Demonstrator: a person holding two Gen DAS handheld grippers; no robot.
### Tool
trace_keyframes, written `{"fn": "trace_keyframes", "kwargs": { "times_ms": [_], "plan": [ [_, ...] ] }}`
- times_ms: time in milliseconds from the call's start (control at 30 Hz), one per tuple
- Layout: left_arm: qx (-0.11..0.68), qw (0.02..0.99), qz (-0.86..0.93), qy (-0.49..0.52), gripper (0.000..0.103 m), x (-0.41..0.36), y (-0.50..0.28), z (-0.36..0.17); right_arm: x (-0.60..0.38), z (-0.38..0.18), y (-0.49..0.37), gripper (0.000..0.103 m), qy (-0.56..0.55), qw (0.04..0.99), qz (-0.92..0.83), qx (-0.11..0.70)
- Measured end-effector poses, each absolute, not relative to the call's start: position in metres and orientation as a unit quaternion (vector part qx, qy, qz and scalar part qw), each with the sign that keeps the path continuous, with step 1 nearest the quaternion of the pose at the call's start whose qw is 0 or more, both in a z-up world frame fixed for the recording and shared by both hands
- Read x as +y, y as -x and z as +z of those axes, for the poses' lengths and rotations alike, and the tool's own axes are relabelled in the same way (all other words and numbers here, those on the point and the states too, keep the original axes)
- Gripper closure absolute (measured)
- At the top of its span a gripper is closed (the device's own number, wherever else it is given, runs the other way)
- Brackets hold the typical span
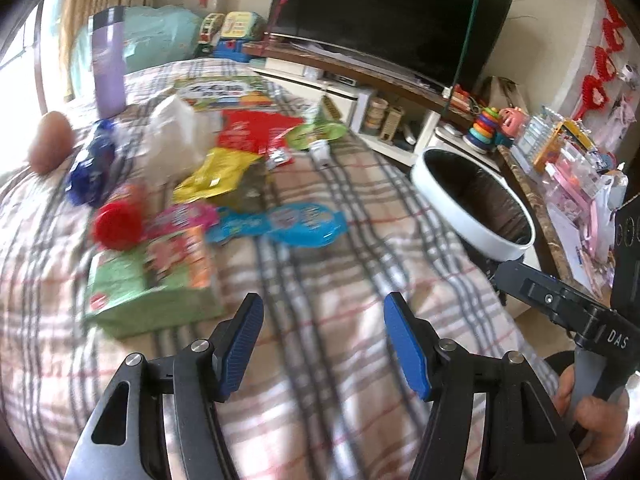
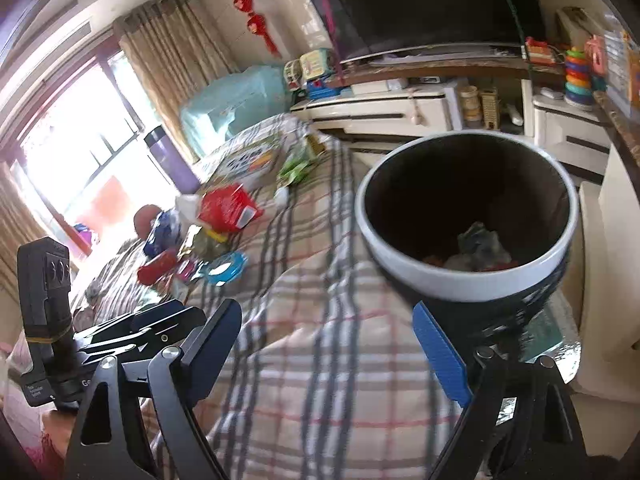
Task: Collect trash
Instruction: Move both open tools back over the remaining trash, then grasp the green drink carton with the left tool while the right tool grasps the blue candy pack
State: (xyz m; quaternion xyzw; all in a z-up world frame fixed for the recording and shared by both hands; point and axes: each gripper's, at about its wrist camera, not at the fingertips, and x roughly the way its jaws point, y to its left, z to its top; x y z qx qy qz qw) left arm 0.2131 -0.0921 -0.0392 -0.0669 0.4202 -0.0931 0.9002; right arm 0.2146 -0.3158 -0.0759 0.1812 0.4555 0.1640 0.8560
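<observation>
Hovering over a plaid bedspread (image 1: 320,280), the left gripper (image 1: 324,336) has its blue-padded jaws spread apart with nothing between them; only the checked cloth shows in the gap. The right gripper (image 2: 332,344) hangs near the foot of the same bed, its jaws wide apart and empty too, one blue pad just beside the dark wall of a trash bin (image 2: 468,280).

The bin has a white rim and a black inside, and stands against the edge of the bed; crumpled bits (image 2: 480,248) lie at its bottom, too dim to name. In the left wrist view the same bin sits to the right of the bedspread, near a marble-topped counter (image 1: 536,208) crowded with toys.

The trash lies scattered on the bed well ahead of both grippers: a blue plastic package (image 1: 280,226), a yellow wrapper (image 1: 216,178), a red wrapper (image 1: 256,130), a pink wrapper (image 1: 184,218), a crumpled white tissue (image 1: 176,140), a dark blue bag (image 1: 90,172), a red round thing (image 1: 118,226) that is blurred, and a green carton (image 1: 152,284) nearest the left gripper. A purple tumbler (image 1: 108,60) stands upright at the far side. A hand (image 1: 592,416) grips the handle of the right gripper at the lower right of the left wrist view. A dark television (image 1: 392,12) stands beyond the bed.
</observation>
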Motion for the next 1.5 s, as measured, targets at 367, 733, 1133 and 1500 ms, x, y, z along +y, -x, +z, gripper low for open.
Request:
{"fn": "trace_keyframes", "kwargs": {
  "times_ms": [367,733,1133,1500],
  "plan": [
    [0.424,0.900,-0.062,0.082,0.041,-0.057,-0.183,-0.039,-0.271,-0.087,-0.214,0.014,-0.164,0.841,0.211,0.471],
    [0.422,0.901,-0.048,0.086,0.040,-0.025,-0.180,-0.035,-0.238,-0.090,-0.220,0.014,-0.135,0.833,0.248,0.476],
    [0.443,0.892,-0.089,0.007,0.029,0.007,-0.214,-0.034,-0.218,-0.094,-0.237,0.014,-0.104,0.825,0.287,0.476],
    [0.444,0.877,-0.167,-0.074,0.023,0.005,-0.253,-0.046,-0.192,-0.100,-0.274,0.014,-0.012,0.804,0.348,0.482]
  ]
}}
